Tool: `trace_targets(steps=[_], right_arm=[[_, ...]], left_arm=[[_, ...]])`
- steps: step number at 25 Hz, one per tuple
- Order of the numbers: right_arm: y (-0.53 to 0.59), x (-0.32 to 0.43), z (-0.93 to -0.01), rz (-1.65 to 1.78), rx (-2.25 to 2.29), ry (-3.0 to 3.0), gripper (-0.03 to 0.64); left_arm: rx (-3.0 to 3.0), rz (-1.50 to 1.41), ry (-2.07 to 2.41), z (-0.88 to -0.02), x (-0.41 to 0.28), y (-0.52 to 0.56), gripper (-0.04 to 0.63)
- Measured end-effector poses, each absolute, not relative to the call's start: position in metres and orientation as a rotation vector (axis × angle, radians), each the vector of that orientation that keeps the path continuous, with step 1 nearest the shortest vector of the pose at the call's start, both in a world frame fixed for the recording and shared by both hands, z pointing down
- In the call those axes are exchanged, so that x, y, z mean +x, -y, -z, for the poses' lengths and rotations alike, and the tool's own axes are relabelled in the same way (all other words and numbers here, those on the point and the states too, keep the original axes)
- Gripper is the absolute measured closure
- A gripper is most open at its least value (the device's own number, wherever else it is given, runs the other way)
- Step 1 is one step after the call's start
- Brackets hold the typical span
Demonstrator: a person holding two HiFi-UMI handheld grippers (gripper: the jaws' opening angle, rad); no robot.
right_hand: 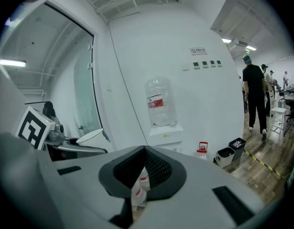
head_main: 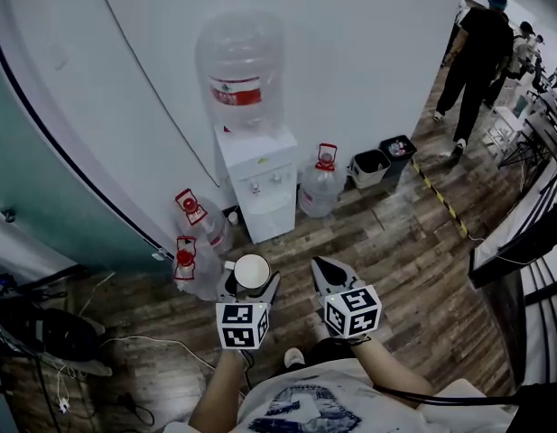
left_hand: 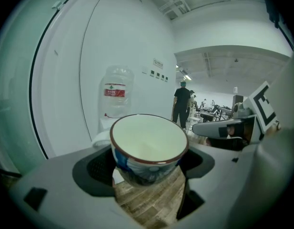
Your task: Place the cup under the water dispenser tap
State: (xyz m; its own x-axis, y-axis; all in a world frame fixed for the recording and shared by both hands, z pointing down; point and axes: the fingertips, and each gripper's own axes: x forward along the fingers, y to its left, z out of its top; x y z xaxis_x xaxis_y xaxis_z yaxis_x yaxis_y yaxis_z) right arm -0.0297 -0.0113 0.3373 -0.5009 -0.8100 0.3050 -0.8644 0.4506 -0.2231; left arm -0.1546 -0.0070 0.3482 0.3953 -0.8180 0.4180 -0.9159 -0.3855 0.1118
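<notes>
One cup (head_main: 252,271) is all this task concerns, and it sits in my left hand-held gripper (head_main: 252,289); the jaws are clenched on its lower body, blue-patterned side against the pads, red-brown rim up and the white inside empty. Its long axis stands roughly upright, mouth to the ceiling. The water dispenser (head_main: 257,183) lies ahead of that hand-held gripper and well apart from it; in the left gripper view it shows just left of the cup (left_hand: 149,147), behind it. I judge the move to come is a straight carry forward, then down to the recess under the taps, which are too small here to tell apart. The left hand-held gripper is the nearer one only because it has the cup; the right hand-held gripper (head_main: 330,276) hangs just beside it, jaws pressed together on nothing, and I expect it to stay out of this. On top of the dispenser stands a big clear bottle (head_main: 240,70) with a red label. Spare jugs (head_main: 199,219) rest on the wooden floor (head_main: 413,269) left of my line of travel, one more jug (head_main: 321,188) and two bins (head_main: 370,165) to the right of the dispenser; a white wall (head_main: 350,61) backs it all. Far off to the right a person (head_main: 472,57) in dark clothes is walking away.
</notes>
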Motion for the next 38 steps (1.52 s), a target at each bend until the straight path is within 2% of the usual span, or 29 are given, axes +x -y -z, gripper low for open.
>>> trace_targets(steps=[18,38], right_arm=[[0.171,-0.012,-0.385,-0.576,1.413,2.531,0.597],[0.333,0.006,-0.524,-0.620,1.383,2.490,0.597]], left_arm=[[2.276,-0.472,1.526,-0.393,-0.135,0.156,0.160],[2.183,-0.523,1.505,-0.548,-0.101,0.322,0.161]])
